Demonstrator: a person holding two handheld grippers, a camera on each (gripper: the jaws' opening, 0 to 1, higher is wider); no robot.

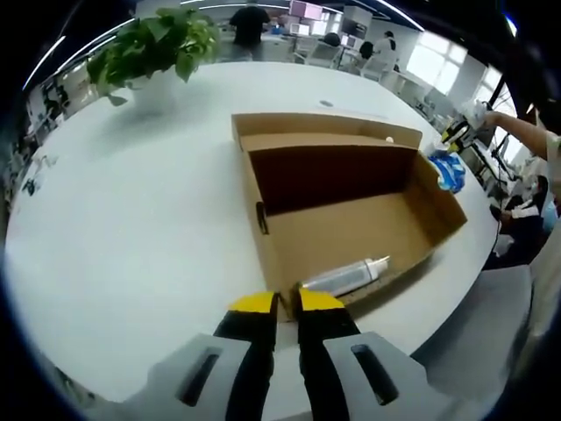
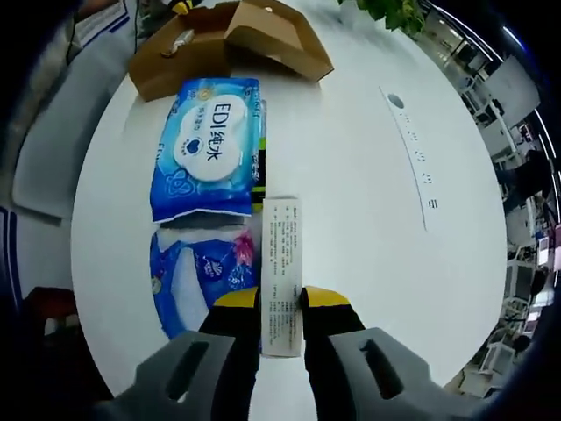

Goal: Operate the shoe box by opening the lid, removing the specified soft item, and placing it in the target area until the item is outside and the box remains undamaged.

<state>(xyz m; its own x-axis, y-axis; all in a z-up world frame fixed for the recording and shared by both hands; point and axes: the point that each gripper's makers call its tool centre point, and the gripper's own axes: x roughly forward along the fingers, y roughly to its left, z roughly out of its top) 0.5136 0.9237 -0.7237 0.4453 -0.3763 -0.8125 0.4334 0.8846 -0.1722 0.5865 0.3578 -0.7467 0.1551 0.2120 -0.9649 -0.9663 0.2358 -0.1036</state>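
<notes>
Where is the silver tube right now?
In the left gripper view, the silver tube lies on the floor of the open shoe box, against its near wall, just beyond the left gripper.

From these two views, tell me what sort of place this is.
Most likely an open-plan office. A large round white table holds the cardboard box, with a potted plant on it. Behind it stand desks with monitors, office chairs, people, bright windows and ceiling strip lights.
</notes>
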